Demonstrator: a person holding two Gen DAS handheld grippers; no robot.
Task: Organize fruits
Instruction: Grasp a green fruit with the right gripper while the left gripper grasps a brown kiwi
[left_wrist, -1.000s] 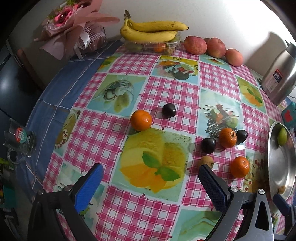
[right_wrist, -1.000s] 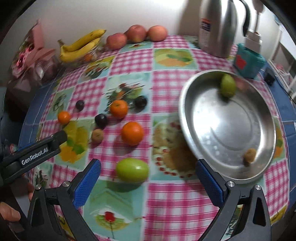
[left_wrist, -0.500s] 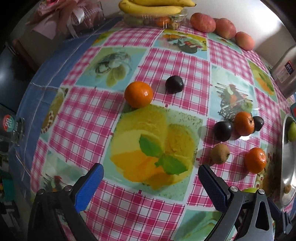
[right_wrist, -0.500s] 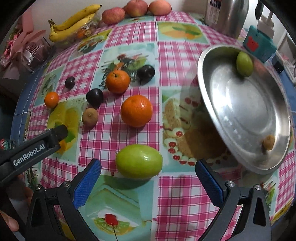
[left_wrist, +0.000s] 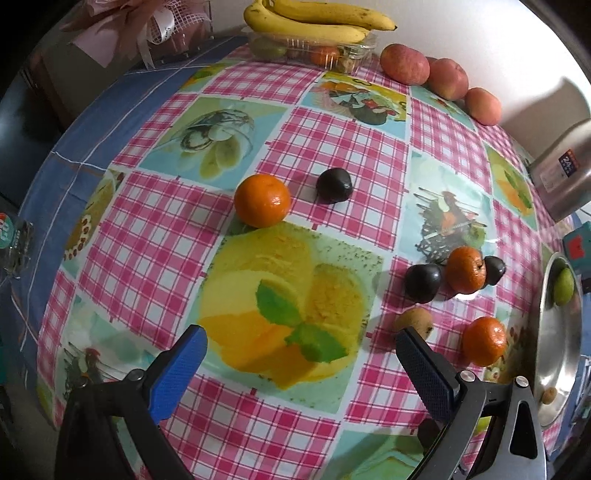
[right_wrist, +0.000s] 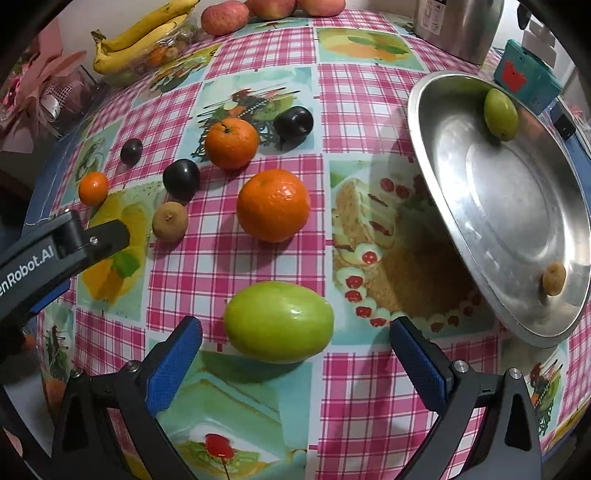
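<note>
The right gripper (right_wrist: 295, 354) is spread wide, its blue pads (right_wrist: 173, 365) low over the tablecloth (right_wrist: 229, 266) with the green fruit (right_wrist: 279, 322) lying just ahead of the gap between them, not touched by either pad. Beyond that fruit a band of bare checked cloth runs up to a large orange (right_wrist: 273, 205); farther left sit a small brown fruit (right_wrist: 170, 221) and a dark plum (right_wrist: 181, 180). To the right the steel plate (right_wrist: 436, 155) overhangs the cloth with its near rim close to the right pad — inside it lie a second green fruit (right_wrist: 500, 113) at the far edge and a small brown one (right_wrist: 554, 278) near the front rim. The left gripper (left_wrist: 299, 363) is likewise spread apart and holds nothing, over an open patch of printed cloth. Ahead of it stand a lone orange (left_wrist: 263, 200) and a dark plum (left_wrist: 334, 185), slightly apart; to its right a brown fruit (left_wrist: 415, 321) sits just beyond the right pad. Bananas (left_wrist: 314, 22) and apples (left_wrist: 404, 64) line the far edge by the wall.
</note>
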